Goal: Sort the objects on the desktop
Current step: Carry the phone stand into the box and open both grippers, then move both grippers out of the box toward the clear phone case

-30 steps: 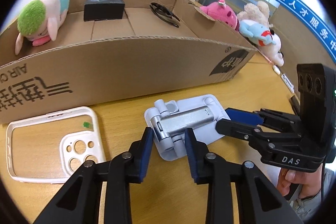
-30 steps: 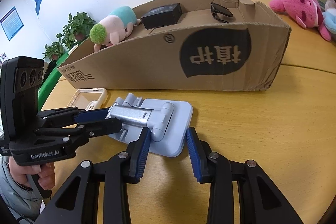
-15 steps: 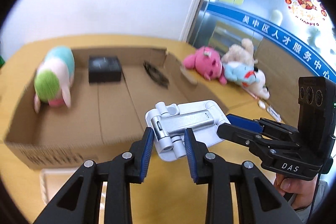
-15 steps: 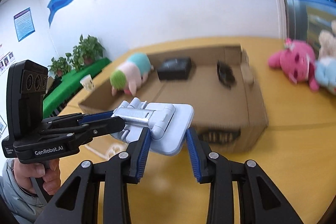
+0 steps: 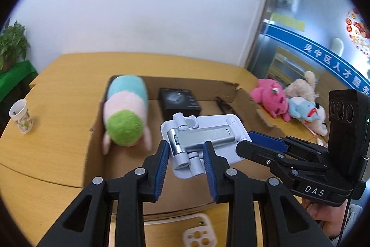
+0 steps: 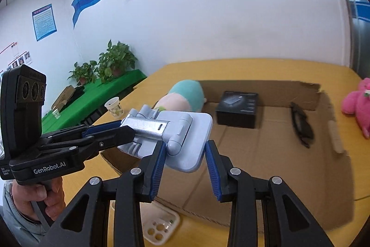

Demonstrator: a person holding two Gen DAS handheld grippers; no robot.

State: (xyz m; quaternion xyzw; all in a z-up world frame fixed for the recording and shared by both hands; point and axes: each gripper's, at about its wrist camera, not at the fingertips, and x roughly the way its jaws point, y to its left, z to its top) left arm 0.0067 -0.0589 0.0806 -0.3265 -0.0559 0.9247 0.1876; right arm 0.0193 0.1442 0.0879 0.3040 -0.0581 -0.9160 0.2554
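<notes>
Both grippers hold a pale blue folding phone stand (image 5: 203, 138) in the air above the open cardboard box (image 5: 97, 129). My left gripper (image 5: 185, 161) is shut on its hinge end. My right gripper (image 6: 185, 152) is shut on its base plate end (image 6: 194, 136); it shows from the side in the left wrist view (image 5: 259, 145). In the box lie a pink, green and teal plush (image 5: 126, 115), a black box (image 5: 179, 101) and black glasses (image 6: 300, 124). A white phone case (image 6: 159, 223) lies on the table in front of the box.
Pink and pale plush toys (image 5: 291, 101) lie on the wooden table right of the box. A paper cup (image 5: 20, 117) stands at the table's left. Potted plants on a green-covered table (image 6: 104, 68) stand beyond it.
Both grippers lifted the phone stand off the table and raised it over the box; the view now looks down into the box from higher up.
</notes>
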